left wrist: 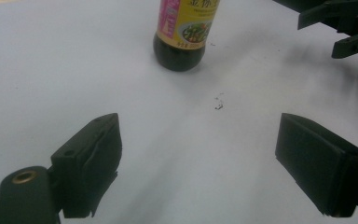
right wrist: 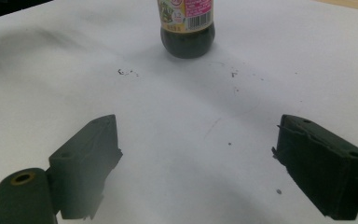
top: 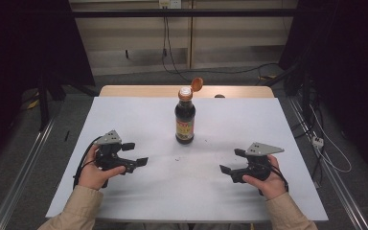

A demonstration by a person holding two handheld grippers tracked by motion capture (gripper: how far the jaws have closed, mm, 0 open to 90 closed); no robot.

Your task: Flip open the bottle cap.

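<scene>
Bottle (top: 185, 118) stands mid-worktop (top: 124, 120), its cap (top: 197, 84) flipped open already; both grippers, left (top: 135, 154) and right (top: 232, 161), rest spread and empty, well apart from it. Closing or pouring seems left.

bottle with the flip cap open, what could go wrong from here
1. The bottle stands upright with its orange flip cap hinged open, so a knock would likely spill the dark sauce on the white table cover.
2. It is tall and narrow; a high push from either the left gripper or the right gripper, both open and empty, might tip it.
</scene>
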